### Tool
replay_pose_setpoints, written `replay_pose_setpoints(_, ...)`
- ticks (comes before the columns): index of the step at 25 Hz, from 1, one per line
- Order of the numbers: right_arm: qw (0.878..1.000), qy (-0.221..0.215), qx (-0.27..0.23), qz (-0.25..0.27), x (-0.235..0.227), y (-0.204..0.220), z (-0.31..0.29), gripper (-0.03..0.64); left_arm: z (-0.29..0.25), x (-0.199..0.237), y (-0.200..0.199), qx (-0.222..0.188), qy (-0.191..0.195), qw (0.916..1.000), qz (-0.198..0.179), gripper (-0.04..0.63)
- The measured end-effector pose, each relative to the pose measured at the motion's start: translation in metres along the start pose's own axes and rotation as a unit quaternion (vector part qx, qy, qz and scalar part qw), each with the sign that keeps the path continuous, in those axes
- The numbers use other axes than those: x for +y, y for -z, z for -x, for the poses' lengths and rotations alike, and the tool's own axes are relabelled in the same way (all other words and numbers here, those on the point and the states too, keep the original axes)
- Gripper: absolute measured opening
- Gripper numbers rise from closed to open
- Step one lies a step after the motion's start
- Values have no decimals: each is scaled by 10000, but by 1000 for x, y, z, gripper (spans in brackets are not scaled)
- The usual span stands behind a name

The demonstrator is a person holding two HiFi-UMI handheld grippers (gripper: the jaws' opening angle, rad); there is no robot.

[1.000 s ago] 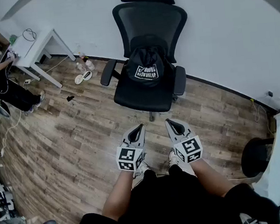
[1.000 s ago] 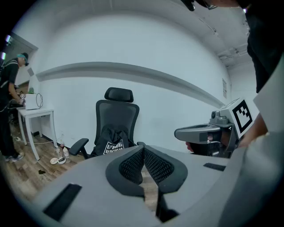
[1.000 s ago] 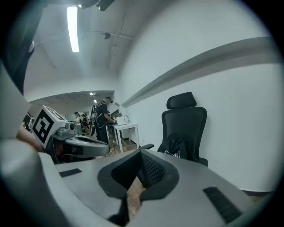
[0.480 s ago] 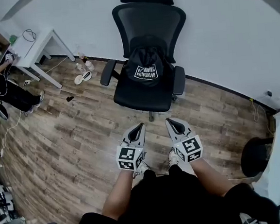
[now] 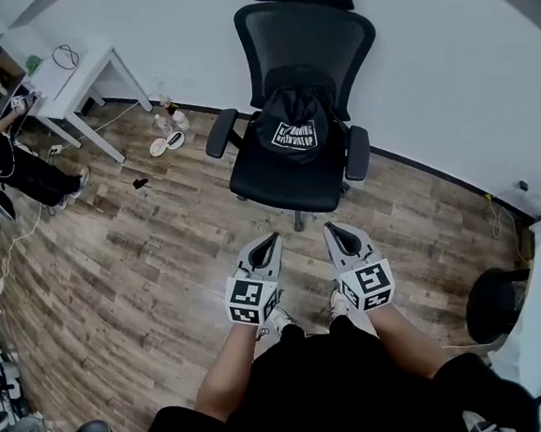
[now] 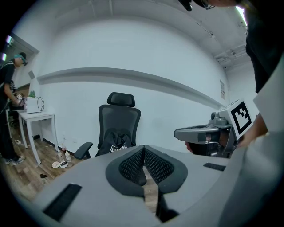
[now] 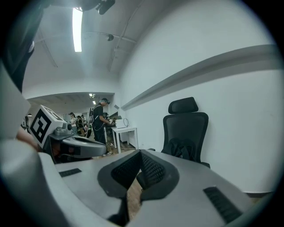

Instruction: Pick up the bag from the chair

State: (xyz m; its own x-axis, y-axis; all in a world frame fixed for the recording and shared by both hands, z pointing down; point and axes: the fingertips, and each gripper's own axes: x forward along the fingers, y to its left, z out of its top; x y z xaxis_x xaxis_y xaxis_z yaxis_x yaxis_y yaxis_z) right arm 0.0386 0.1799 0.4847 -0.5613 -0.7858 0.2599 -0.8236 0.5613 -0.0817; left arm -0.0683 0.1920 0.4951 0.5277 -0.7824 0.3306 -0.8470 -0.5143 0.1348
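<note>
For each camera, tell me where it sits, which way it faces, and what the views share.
Head view: on the person's head, facing steeply down at the chair and the bag on its seat; forearms, left gripper and right gripper show.
Left gripper view: on the left gripper, looking along its shut, empty jaws toward the chair; the right gripper shows at right.
Right gripper view: on the right gripper, along its shut, empty jaws toward the chair; the left gripper shows at left.
Shared: all see chair and bag.

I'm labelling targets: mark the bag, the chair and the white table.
bag [image 5: 295, 131], head view, on its white logo patch.
chair [image 5: 307, 42], head view, on the mesh backrest.
white table [image 5: 75, 80], head view, on its top.
</note>
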Motion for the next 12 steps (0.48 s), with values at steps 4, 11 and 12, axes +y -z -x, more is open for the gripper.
replay_pose_setpoints(4, 9998, 60, -155, 112, 16, -11, 0, 20, 18, 16, -12, -229, -91, 9997, -18, 21)
replay_pose_setpoints(11, 9982, 321, -494, 127, 24, -33, -6, 20, 36, 45, -40, -661, -195, 9976, -27, 23)
replay_pose_setpoints(12, 9978, 372, -524, 136, 25, -35, -7, 20, 39, 47, -44, -705, -166, 9974, -42, 21)
